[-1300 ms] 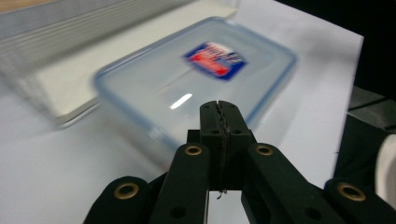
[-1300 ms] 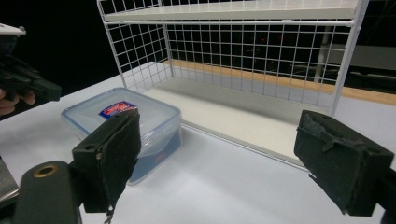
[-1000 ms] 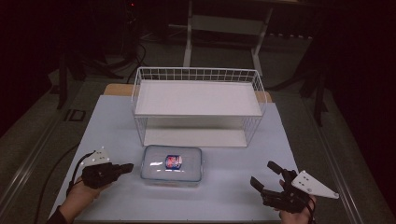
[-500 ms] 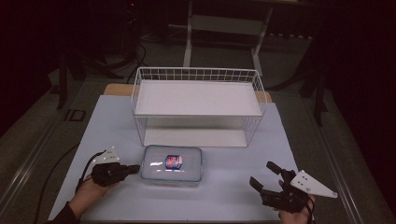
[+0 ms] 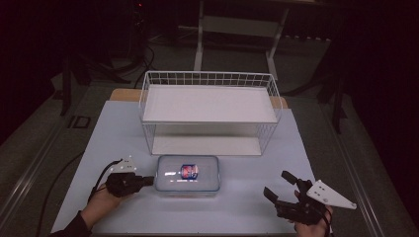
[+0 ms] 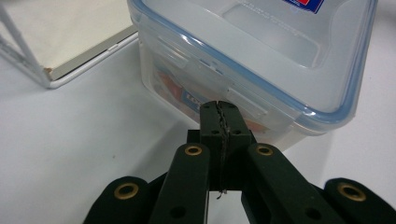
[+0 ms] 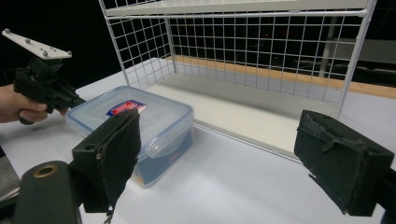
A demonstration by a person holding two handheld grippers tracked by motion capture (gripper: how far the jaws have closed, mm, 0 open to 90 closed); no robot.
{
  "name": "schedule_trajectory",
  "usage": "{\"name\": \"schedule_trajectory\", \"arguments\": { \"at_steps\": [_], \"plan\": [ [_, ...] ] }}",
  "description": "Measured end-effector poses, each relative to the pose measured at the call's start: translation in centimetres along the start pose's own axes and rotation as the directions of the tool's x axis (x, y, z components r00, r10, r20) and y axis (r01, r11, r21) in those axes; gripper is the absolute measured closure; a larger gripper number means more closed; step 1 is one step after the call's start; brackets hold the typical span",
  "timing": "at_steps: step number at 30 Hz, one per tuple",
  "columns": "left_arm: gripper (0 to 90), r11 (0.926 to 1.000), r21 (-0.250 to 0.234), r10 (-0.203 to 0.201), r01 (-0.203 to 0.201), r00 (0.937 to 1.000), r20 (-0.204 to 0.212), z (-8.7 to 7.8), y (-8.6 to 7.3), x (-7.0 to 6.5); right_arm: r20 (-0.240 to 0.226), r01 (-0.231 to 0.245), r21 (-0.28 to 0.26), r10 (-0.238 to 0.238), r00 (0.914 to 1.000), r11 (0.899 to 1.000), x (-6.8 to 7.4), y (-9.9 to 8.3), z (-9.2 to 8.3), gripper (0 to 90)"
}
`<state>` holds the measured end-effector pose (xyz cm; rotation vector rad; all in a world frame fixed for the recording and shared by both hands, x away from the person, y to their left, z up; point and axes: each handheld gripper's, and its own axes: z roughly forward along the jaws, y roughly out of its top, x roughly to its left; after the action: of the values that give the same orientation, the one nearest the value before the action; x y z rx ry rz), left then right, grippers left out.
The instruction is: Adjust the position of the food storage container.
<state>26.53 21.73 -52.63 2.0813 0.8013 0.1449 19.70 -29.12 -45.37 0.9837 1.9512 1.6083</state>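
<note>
Plastic container (image 5: 188, 174), one; wire rack (image 5: 210, 111), one; left tongs (image 5: 146, 180) together, right tongs (image 5: 279, 190) apart.

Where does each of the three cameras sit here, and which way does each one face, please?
High view: above the person's side, facing forward and down on the table, both hands with claws at the bottom.
Left gripper view: on the left claw, jaws shut at the side latch of the clear container.
Right gripper view: on the right claw, jaws open, facing the wire rack.
Shared: both gripper views show the container; the right one also catches the left claw.
</note>
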Motion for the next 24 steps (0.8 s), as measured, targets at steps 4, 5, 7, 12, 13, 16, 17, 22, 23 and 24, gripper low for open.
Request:
{"name": "schedule_trajectory", "arguments": {
  "at_steps": [4,5,7,12,13,16,17,22,23,24],
  "plan": [
    [88.9,1.0,0.002,0.008,-0.008,0.9999,0.006,0.7,0.5,-0.1,-0.001,0.001,0.001,-0.001,1.0,1.0,0.0,0.0,0.0,14.4],
    [88.9,0.9999,0.002,0.011,-0.011,0.9999,0.002,0.8,0.7,-0.1,-0.002,0.001,0.001,-0.001,1.0,1.0,0.0,0.0,0.0,14.5],
    [88.9,1.0,0.002,0.007,-0.007,1.0,0.006,1.0,0.8,-0.1,-0.002,0.002,0.003,-0.002,1.0,1.0,0.0,0.0,0.0,14.4],
    [88.9,0.9999,0.005,0.016,-0.016,0.9997,0.017,1.9,1.5,-0.5,-0.001,0.003,-0.001,-0.003,1.0,1.0,0.0,0.0,-0.1,14.4],
    [88.9,0.9997,0.007,0.022,-0.023,0.9995,0.023,2.2,1.7,-0.6,-0.001,0.002,-0.002,-0.002,1.0,1.0,0.0,0.0,-0.1,14.4],
    [88.9,0.9998,0.005,0.017,-0.017,0.9995,0.026,2.5,2.0,-0.7,-0.001,0.002,-0.001,-0.002,1.0,1.0,0.0,0.0,-0.1,14.4],
    [88.9,0.9998,0.005,0.02,-0.02,0.9995,0.024,2.7,2.1,-0.8,-0.002,0.002,-0.001,-0.002,1.0,1.0,0.1,0.0,-0.1,14.5],
    [88.9,0.9995,0.007,0.029,-0.029,0.9988,0.04,3.6,2.8,-1.0,-0.005,0.004,0.002,-0.004,1.0,1.0,0.1,0.0,-0.1,14.4],
    [88.9,0.9995,0.007,0.029,-0.029,0.9988,0.04,3.6,2.8,-1.0,-0.005,0.004,0.001,-0.004,1.0,1.0,0.1,0.0,-0.1,14.4],
    [88.9,0.9996,0.011,0.027,-0.028,0.9987,0.043,3.7,2.9,-1.0,-0.005,0.004,0.001,-0.004,1.0,1.0,0.1,0.0,-0.1,14.4]
  ]
}}
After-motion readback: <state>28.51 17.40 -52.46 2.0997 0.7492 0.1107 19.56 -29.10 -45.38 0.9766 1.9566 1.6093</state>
